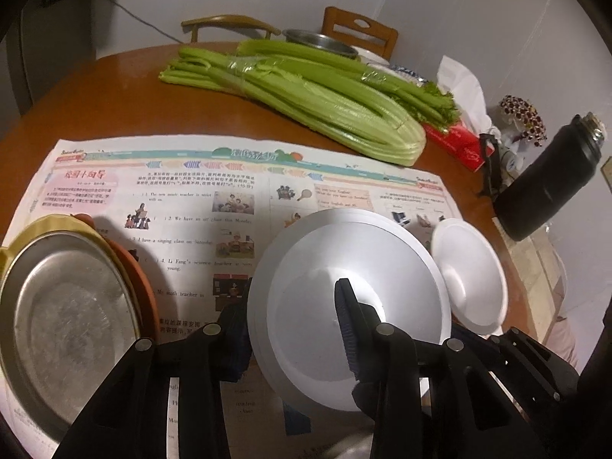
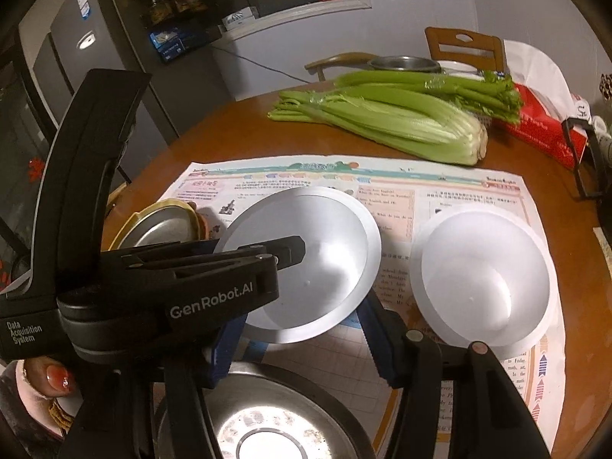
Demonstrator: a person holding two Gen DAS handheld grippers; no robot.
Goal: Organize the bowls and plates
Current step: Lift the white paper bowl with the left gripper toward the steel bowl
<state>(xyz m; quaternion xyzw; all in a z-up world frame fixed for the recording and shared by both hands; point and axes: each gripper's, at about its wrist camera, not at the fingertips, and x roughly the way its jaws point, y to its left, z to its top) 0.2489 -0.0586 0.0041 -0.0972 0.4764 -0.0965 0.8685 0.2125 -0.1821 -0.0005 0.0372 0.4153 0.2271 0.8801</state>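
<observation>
My left gripper [image 1: 294, 329] is shut on the rim of a white foam bowl [image 1: 344, 306], one finger inside and one outside, holding it tilted above the newspaper; the bowl also shows in the right wrist view [image 2: 317, 260]. A second white foam bowl [image 1: 470, 275] sits on the paper to its right [image 2: 482, 275]. A steel plate [image 1: 65, 321] rests on a yellow and an orange plate at the left. My right gripper [image 2: 302, 329] is open and empty, above a steel bowl [image 2: 267, 417] at the near edge.
A newspaper [image 1: 183, 199] covers the round brown table [image 1: 114, 95]. Celery [image 1: 306, 95], a red tissue box [image 1: 455, 141], a black flask [image 1: 547, 179] and a steel bowl [image 1: 321, 40] stand at the back. Two chairs stand behind the table.
</observation>
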